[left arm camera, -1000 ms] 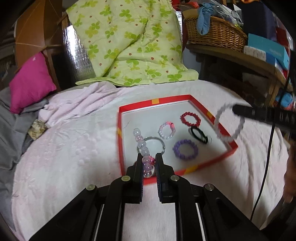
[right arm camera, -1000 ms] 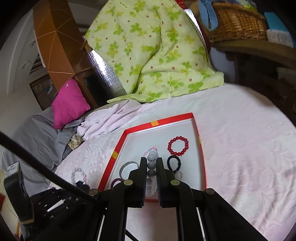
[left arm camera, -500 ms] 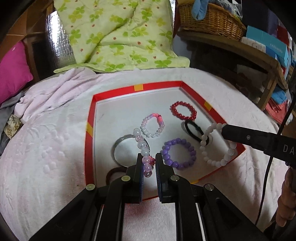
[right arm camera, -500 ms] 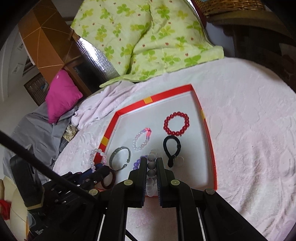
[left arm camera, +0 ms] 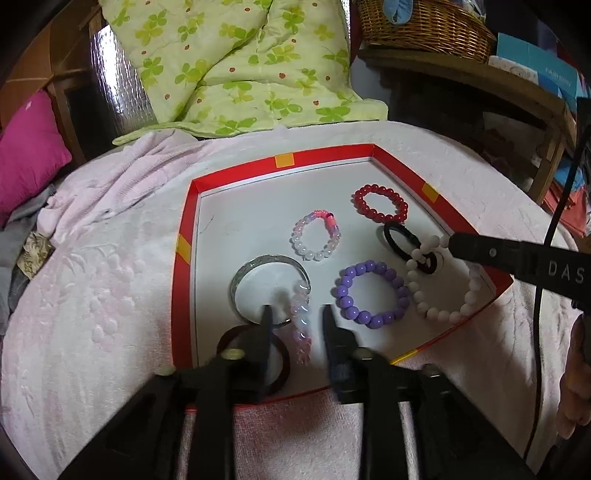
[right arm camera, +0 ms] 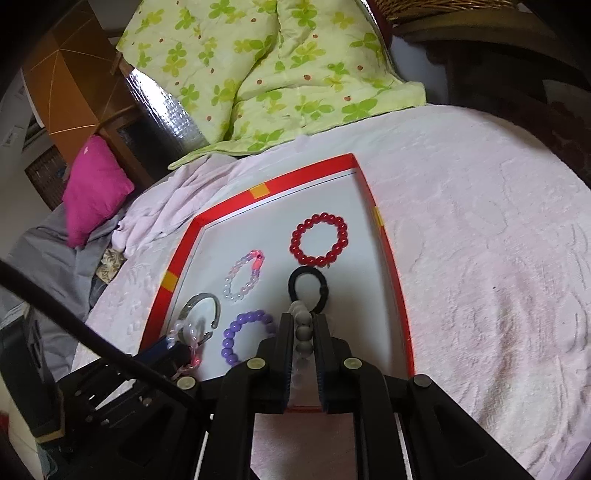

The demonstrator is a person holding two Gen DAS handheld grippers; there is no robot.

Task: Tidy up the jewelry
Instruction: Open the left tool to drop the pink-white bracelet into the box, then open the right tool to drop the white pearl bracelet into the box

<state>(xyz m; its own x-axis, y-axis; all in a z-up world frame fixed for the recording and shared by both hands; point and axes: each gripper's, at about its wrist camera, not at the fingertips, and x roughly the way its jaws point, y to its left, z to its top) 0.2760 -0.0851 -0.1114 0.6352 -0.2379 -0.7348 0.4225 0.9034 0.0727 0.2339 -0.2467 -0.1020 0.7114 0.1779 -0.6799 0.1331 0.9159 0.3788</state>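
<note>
A bed under a pale pink textured blanket [left arm camera: 110, 295] fills the view; at twelve o'clock a green clover-print quilt [left arm camera: 240, 62]; at ten a magenta pillow [left arm camera: 26, 147] before brown wooden furniture; at one a wicker basket [left arm camera: 424, 26] on a wooden shelf [left arm camera: 480, 77].

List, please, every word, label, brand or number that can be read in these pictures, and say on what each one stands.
"DAS": white letters on the black body of the right gripper, cut off by the picture's edge.
Pale print on the blue box on the shelf: too blurred to read.
Orange patches on the red tray: blank, no text.
Nothing else is readable.
</note>
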